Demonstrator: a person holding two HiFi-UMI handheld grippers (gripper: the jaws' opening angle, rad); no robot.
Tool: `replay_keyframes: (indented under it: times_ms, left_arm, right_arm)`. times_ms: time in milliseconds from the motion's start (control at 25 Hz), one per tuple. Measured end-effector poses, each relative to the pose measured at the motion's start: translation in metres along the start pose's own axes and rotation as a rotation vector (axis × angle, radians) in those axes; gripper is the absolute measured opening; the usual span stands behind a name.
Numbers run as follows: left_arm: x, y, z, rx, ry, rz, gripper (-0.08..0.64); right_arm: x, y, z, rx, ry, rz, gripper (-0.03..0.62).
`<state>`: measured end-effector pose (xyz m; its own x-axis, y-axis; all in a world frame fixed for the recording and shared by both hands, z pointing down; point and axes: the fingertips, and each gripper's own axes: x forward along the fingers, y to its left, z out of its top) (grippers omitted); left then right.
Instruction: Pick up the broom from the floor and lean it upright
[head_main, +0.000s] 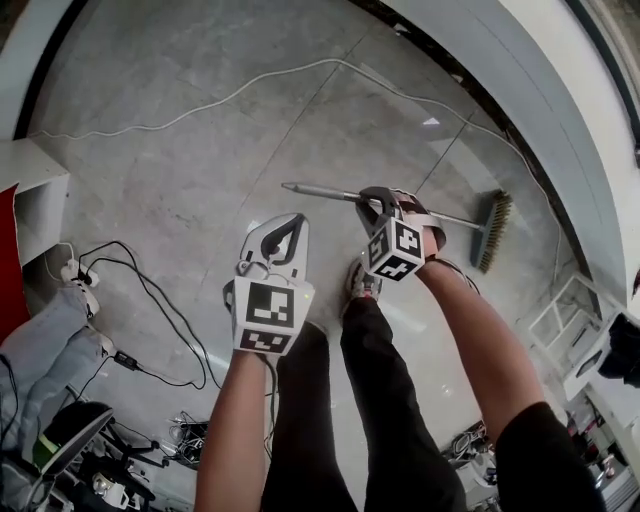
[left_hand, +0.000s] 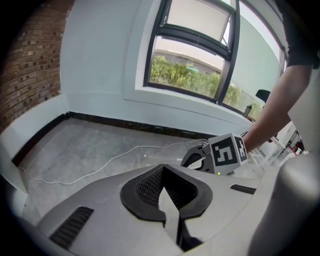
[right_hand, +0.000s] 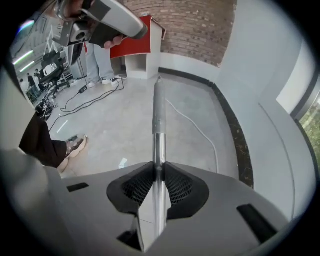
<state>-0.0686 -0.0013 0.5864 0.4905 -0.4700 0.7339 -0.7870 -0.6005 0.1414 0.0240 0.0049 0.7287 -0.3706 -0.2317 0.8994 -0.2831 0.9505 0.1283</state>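
The broom lies level above the grey floor, its metal handle (head_main: 320, 191) pointing left and its bristle head (head_main: 493, 231) to the right. My right gripper (head_main: 372, 203) is shut on the handle near its middle. In the right gripper view the handle (right_hand: 158, 115) runs straight out from between the pads of that gripper (right_hand: 158, 172). My left gripper (head_main: 285, 225) hangs beside it on the left, apart from the broom. Its jaws (left_hand: 165, 192) are together with nothing between them. The right gripper's marker cube (left_hand: 227, 152) shows in the left gripper view.
A white cable (head_main: 250, 90) snakes across the floor beyond the broom. Black cables and a power strip (head_main: 80, 280) lie at the left by a white and red cabinet (right_hand: 142, 47). A curved white wall (head_main: 560, 130) runs along the right, with a white rack (head_main: 570, 330) below it.
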Motion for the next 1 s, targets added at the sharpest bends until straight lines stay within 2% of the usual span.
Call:
replay_keyframes:
  times_ms: [240,480,800,1000]
  left_arm:
    - [-0.023,-0.012,0.039,0.067,-0.026,-0.007,0.003]
    - [-0.049,-0.014,0.061,0.094,-0.032,0.003,0.003]
    - [-0.068,-0.01,0.12,0.131,-0.088,0.03,0.003]
    - [-0.074,-0.008,0.134,0.137,-0.105,0.04,0.003]
  right_arm:
    - [-0.048,-0.035,0.017,0.052,-0.048,-0.059,0.066]
    - [-0.091,-0.062,0.045,0.1,-0.122,-0.124,0.066]
    - [-0.144,-0.096,0.078,0.163,-0.215,-0.182,0.066]
    - [-0.171,-0.12,0.101,0.197,-0.282,-0.211,0.066]
